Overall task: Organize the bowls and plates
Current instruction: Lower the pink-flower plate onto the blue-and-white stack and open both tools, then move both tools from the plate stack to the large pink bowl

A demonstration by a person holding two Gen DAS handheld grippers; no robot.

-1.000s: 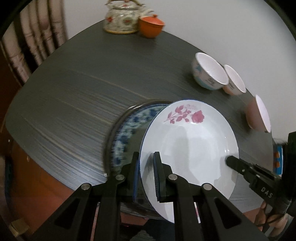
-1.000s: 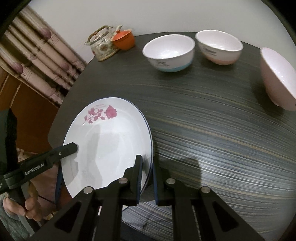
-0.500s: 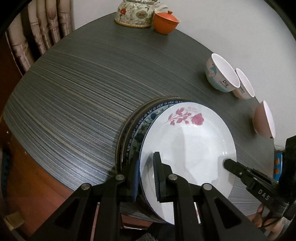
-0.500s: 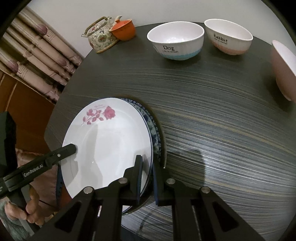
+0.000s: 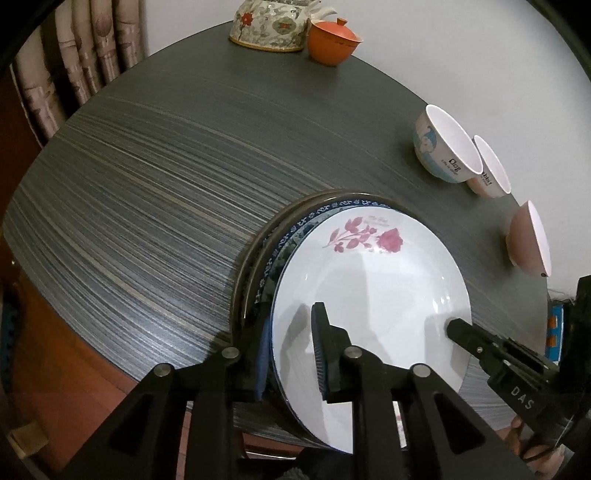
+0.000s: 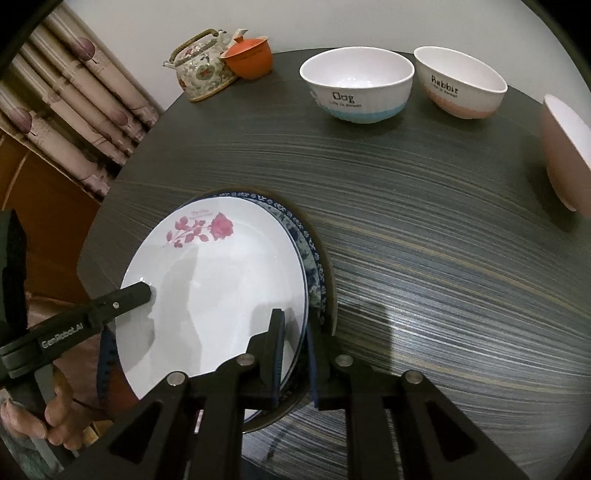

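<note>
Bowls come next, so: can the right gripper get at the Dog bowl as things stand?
Probably not yet: the right gripper straddles the rose plate's rim, so it must let go first. Beyond that, bare table lies between it and the upright Dog bowl.

A floral teapot (image 5: 272, 26) and an orange lidded cup (image 5: 332, 42), touching, are set at the far edge of the dark striped table (image 5: 155, 155). Patterned curtains (image 6: 70, 110) are seen behind it.
</note>
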